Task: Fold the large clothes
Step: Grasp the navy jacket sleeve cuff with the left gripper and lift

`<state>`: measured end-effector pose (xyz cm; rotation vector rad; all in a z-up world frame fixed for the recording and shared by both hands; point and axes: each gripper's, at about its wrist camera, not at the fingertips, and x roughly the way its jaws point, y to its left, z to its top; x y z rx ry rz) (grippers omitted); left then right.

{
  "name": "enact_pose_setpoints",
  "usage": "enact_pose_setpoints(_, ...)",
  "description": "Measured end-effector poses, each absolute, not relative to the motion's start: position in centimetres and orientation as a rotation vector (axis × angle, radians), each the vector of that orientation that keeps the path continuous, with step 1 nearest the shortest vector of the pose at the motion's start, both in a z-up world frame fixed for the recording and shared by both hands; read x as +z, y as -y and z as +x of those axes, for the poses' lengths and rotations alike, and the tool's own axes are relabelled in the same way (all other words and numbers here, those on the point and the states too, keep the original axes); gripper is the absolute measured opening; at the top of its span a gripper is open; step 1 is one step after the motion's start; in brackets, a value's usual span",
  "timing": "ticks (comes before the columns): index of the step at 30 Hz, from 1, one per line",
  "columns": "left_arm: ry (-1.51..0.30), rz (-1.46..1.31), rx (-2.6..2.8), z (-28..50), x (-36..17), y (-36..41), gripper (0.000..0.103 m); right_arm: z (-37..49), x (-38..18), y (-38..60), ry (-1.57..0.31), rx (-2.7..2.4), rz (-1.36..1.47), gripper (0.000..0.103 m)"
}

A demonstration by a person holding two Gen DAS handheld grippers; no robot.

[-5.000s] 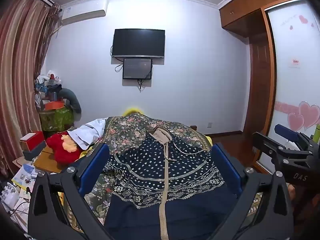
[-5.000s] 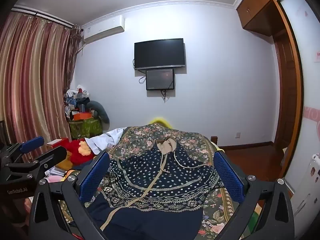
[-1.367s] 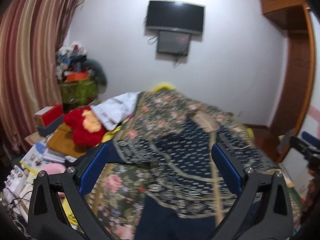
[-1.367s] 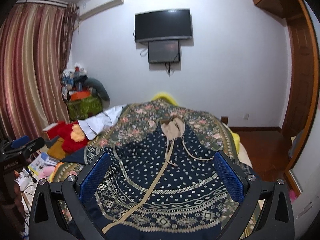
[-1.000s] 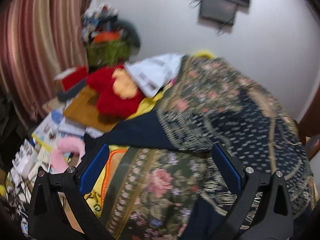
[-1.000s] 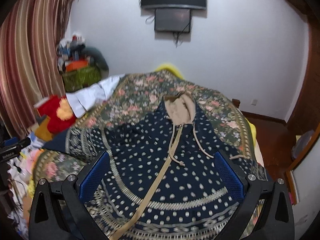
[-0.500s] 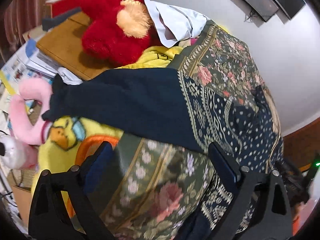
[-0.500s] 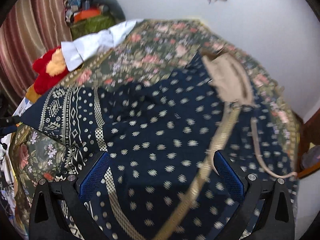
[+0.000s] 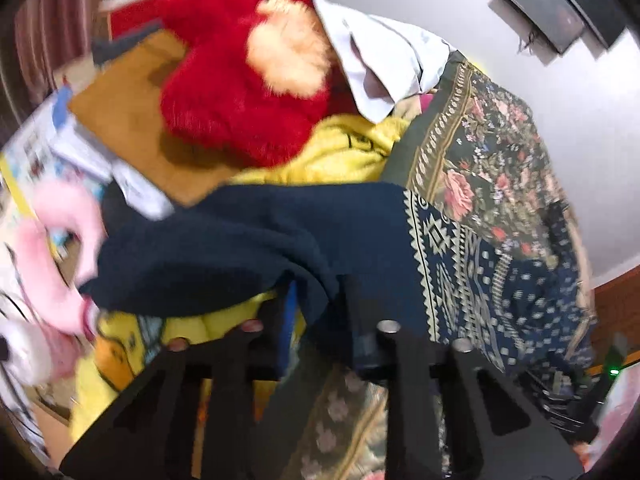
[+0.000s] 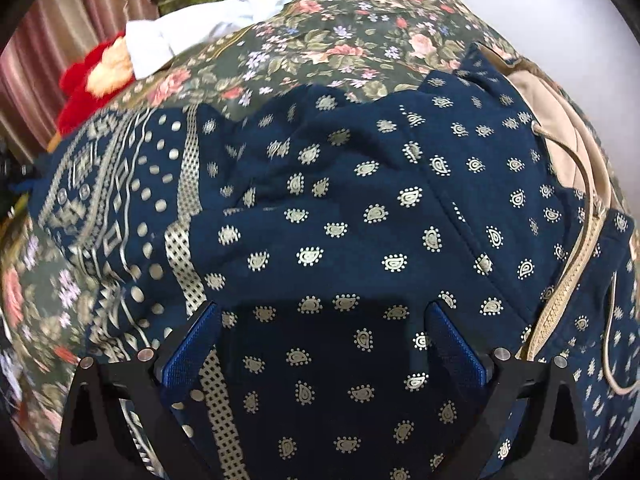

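A navy hoodie with a cream paisley print (image 10: 360, 208) lies spread on a floral bedspread (image 10: 332, 40). Its beige hood lining and zip (image 10: 576, 160) are at the right. Its plain navy sleeve (image 9: 224, 240) reaches left over the bed edge. My left gripper (image 9: 316, 300) is shut on the lower edge of that sleeve, cloth pinched between the fingers. My right gripper (image 10: 320, 344) is open just above the hoodie's chest, one blue pad (image 10: 192, 348) on each side, nothing between them.
A red plush toy (image 9: 240, 80), a white shirt (image 9: 384, 60) and a yellow blanket (image 9: 332, 156) lie beside the bed at the left. A brown board (image 9: 132, 112), papers and a pink toy (image 9: 52, 240) are below them. A wall screen (image 9: 556, 8) is at the far side.
Both grippers came down from a raised view of the room to the hoodie. The left swung to the left sleeve and closed on it. The right lowered over the chest and stayed open.
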<state>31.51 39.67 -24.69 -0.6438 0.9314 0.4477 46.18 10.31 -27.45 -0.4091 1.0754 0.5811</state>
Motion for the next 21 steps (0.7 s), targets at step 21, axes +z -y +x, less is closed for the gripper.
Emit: enact_pose_setpoints(21,-0.730,-0.229,0.121,40.0,-10.4,-19.3,0.009,44.4,-18.4,1.4,-1.013,0.556,-0.273,0.097)
